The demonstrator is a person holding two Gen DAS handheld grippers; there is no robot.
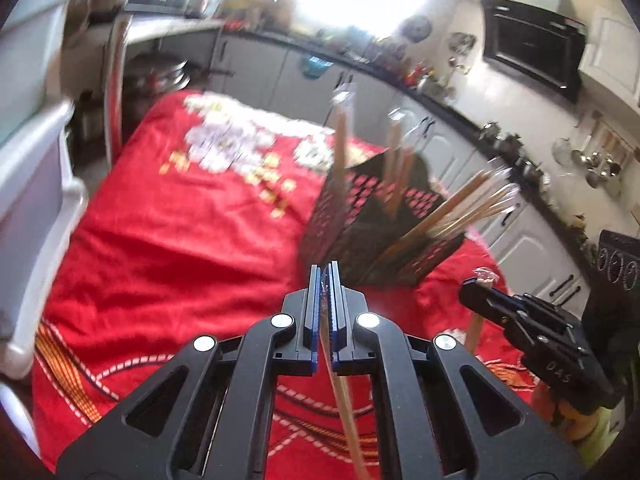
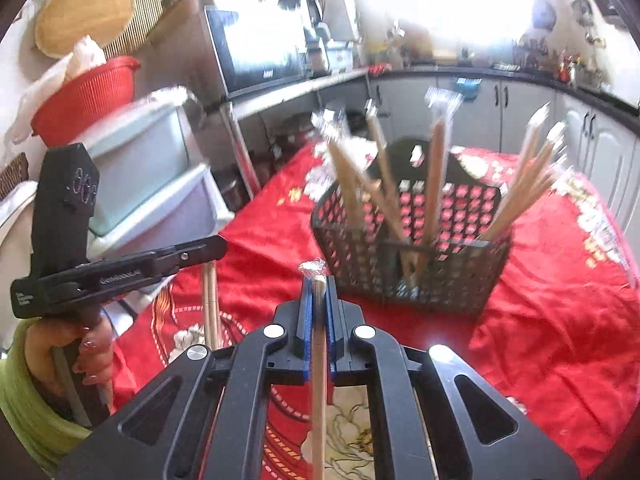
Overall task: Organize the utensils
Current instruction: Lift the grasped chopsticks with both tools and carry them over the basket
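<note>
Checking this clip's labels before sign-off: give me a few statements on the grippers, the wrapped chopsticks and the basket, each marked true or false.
1. The left gripper is shut on a wrapped chopstick pair. True.
2. The right gripper is open with nothing between its fingers. False: it is shut on a wrapped chopstick pair.
3. The black basket already holds several wrapped chopsticks. True.
4. The basket stands on a bare wooden table. False: it stands on a red cloth.
5. The basket lies tipped on its side. False: it stands upright.
</note>
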